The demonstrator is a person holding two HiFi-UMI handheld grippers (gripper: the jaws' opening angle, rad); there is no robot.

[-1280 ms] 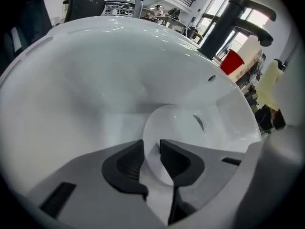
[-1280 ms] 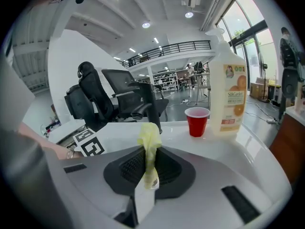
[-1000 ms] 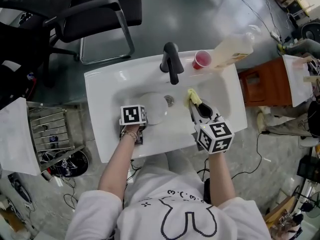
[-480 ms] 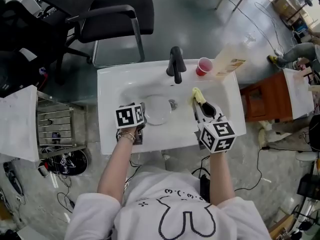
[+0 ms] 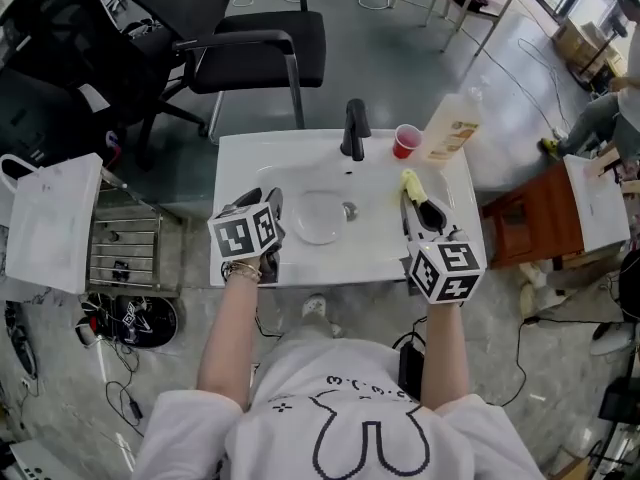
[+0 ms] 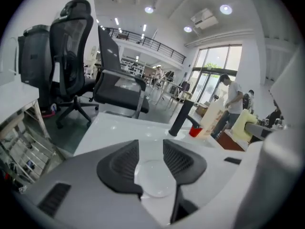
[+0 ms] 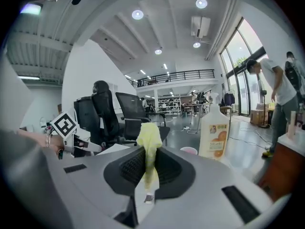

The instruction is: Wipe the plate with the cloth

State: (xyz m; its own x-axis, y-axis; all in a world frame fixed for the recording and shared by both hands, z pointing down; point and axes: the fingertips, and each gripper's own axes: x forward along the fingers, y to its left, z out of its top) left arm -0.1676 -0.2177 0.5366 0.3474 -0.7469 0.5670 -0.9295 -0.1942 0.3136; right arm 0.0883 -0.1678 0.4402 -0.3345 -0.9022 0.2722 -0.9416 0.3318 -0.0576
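The left gripper [image 6: 150, 147] has its jaws spread, nothing between them. The clear plate [image 6: 155, 178] lies in the white sink [image 5: 250, 158], at that gripper's 3 o'clock in the head view. The right gripper [image 7: 150, 151] pinches the yellow cloth [image 7: 148, 132], at the plate's 2 o'clock. The black faucet [image 5: 354, 128] stands at the plate's 1 o'clock, with a red cup [image 5: 406, 140] at the faucet's 3 o'clock.

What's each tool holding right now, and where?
The right tool pinches the yellow cloth by one end, the bunched rest poking past the tips. The left tool is open and empty; the plate lies in the sink.
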